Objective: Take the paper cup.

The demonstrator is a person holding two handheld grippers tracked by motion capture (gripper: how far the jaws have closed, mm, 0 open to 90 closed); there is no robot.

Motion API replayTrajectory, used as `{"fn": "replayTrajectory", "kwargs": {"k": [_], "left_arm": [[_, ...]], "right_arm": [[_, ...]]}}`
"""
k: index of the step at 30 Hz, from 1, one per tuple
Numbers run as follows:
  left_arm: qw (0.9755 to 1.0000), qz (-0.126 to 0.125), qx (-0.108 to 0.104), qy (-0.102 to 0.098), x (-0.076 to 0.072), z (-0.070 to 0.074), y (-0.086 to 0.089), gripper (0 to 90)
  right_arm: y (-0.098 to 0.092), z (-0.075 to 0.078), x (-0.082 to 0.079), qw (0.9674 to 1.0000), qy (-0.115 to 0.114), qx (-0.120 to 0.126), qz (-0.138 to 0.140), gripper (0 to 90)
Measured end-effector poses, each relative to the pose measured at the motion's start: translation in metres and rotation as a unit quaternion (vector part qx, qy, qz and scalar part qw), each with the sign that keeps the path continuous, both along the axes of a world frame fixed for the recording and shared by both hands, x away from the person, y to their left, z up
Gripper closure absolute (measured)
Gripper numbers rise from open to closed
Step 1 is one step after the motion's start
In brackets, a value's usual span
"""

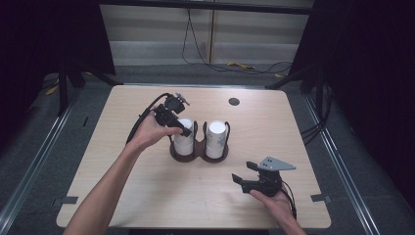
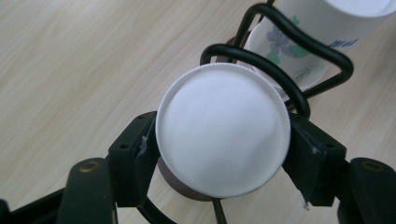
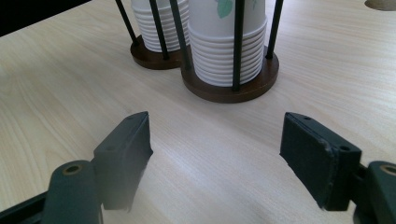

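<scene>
Nearest the person, the right claw (image 1: 250, 172) is sitting on the counter (image 1: 147, 196) with its jaws apart and nothing between them, pointing at the cup holder (image 1: 198, 152). Further back, the left claw (image 1: 182, 128) is clamping the top cup (image 2: 223, 129) of the holder's left stack; the right stack (image 1: 216, 138) is standing just beside it

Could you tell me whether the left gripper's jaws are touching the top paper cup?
Touching: in the left gripper view, both pads press the cup's sides.
</scene>
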State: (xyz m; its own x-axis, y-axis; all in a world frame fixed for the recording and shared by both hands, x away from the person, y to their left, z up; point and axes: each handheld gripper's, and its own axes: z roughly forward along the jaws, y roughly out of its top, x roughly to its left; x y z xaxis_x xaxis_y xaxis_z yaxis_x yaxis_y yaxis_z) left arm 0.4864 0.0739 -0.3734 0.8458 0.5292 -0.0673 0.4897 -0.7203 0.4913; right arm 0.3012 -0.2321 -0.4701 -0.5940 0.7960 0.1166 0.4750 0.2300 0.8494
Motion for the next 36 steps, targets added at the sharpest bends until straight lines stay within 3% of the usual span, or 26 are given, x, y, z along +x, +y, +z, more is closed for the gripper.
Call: {"fn": "replayTrajectory", "kwargs": {"k": [4, 5, 14, 17, 26, 30, 36], "left_arm": [[0.9999, -0.001, 0.003, 0.011, 0.003, -0.003, -0.001, 30.6], [0.9998, -0.008, 0.013, 0.014, 0.004, -0.005, -0.004, 29.9], [0.9994, -0.006, 0.030, 0.016, 0.004, -0.006, -0.009, 30.2], [0.9988, -0.010, 0.047, 0.005, 0.002, -0.008, -0.013, 29.9], [0.9993, -0.012, 0.034, 0.009, 0.001, -0.005, -0.009, 32.1], [0.9990, -0.026, 0.035, 0.007, -0.004, -0.002, -0.011, 32.6], [0.9996, -0.015, 0.023, 0.007, -0.001, 0.000, -0.007, 32.5]], "right_arm": [[0.000, 0.000, 0.000, 1.0000, 0.000, -0.001, -0.001, 24.7], [0.000, 0.000, 0.000, 1.0000, 0.002, -0.003, -0.001, 24.7], [0.000, 0.000, 0.000, 1.0000, 0.002, -0.004, 0.002, 24.7], [0.001, -0.001, 0.000, 1.0000, 0.003, -0.004, 0.001, 24.7], [0.000, -0.001, 0.000, 1.0000, 0.003, -0.004, -0.001, 24.7], [0.000, -0.001, 0.000, 1.0000, 0.004, -0.003, -0.002, 24.6], [0.000, 0.000, 0.000, 1.0000, 0.003, -0.003, -0.003, 24.6]]}}
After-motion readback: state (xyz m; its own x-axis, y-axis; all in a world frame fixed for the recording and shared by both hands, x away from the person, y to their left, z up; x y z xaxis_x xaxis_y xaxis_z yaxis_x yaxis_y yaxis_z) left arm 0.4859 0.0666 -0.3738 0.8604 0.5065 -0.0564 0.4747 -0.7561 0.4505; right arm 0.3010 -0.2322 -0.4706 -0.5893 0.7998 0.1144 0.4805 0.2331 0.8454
